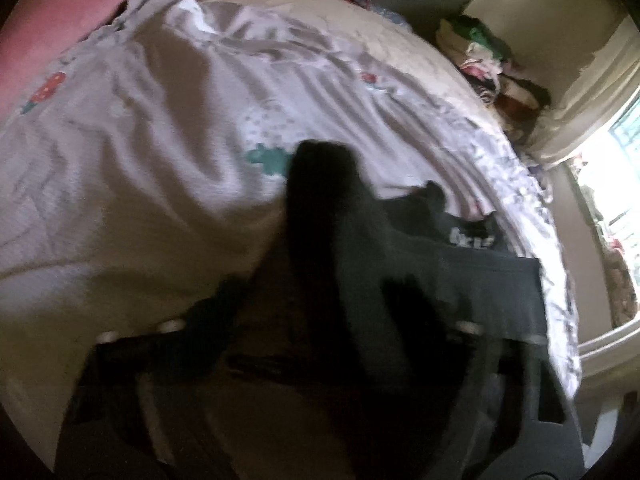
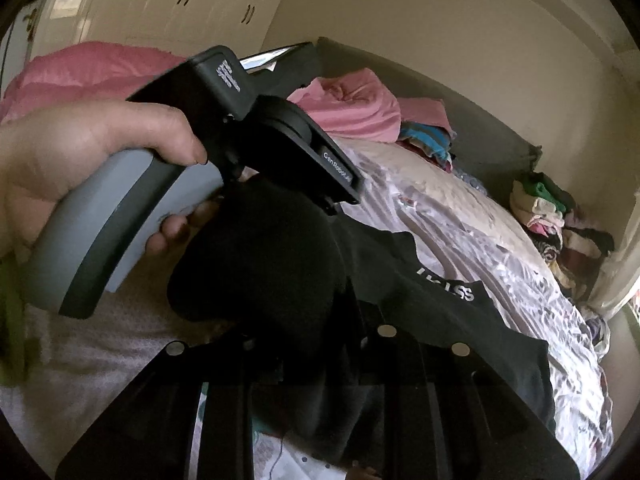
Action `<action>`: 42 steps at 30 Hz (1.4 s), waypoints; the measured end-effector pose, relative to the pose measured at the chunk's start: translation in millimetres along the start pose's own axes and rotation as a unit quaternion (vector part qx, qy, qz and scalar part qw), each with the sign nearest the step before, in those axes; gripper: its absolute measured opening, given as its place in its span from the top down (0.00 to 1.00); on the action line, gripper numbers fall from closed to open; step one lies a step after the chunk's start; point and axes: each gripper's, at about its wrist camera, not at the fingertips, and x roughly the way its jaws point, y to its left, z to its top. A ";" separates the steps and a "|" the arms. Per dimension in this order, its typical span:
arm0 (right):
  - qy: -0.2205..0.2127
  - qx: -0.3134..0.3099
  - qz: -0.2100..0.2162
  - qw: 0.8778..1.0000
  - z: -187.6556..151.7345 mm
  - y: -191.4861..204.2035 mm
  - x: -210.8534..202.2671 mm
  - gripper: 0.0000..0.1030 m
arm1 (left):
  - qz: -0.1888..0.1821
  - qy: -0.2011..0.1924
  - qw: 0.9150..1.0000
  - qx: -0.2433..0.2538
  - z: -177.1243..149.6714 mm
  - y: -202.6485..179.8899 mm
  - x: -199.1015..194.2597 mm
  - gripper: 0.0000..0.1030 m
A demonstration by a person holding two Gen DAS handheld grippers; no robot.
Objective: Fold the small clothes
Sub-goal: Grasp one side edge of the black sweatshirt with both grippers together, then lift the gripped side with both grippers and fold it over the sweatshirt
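A small black garment with a white-lettered waistband [image 1: 448, 256] hangs over a bed; it also shows in the right wrist view [image 2: 440, 292]. My left gripper [image 1: 320, 184] is shut on its dark fabric, which drapes over the fingers and hides them. In the right wrist view the left gripper's grey handle and black body [image 2: 248, 128] sit in a hand at upper left, above the bunched cloth. My right gripper [image 2: 316, 320] lies under the garment; the black cloth covers its fingers, so how the jaws stand is hidden.
The bed has a white patterned sheet [image 1: 160, 128] with pink bedding [image 2: 92, 68] at the far end. Piles of folded clothes [image 2: 556, 212] sit by the wall at right. A bright window [image 1: 616, 184] is at the right edge.
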 end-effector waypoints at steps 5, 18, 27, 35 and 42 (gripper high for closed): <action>-0.008 0.014 -0.001 1.000 -3.1 -3.8 -11.0 0.80 | -0.022 -0.019 0.999 0.018 -2.2 -22.8 -13.0 0.82; -0.045 0.069 -0.019 0.996 -15.2 -37.9 -51.6 0.81 | -0.017 -0.075 0.994 0.077 -14.0 -88.5 -54.2 0.90; -0.059 0.106 -0.021 0.992 -27.3 -65.6 -72.3 0.82 | 0.000 -0.085 0.993 0.088 -24.6 -121.2 -61.8 0.90; -0.069 0.134 -0.020 0.988 -40.6 -88.8 -86.4 0.82 | 0.014 -0.091 0.991 0.100 -33.9 -155.1 -66.9 0.90; -0.071 0.161 -0.022 0.984 -54.4 -112.8 -92.4 0.82 | 0.014 -0.095 0.990 0.104 -40.2 -183.7 -64.8 0.90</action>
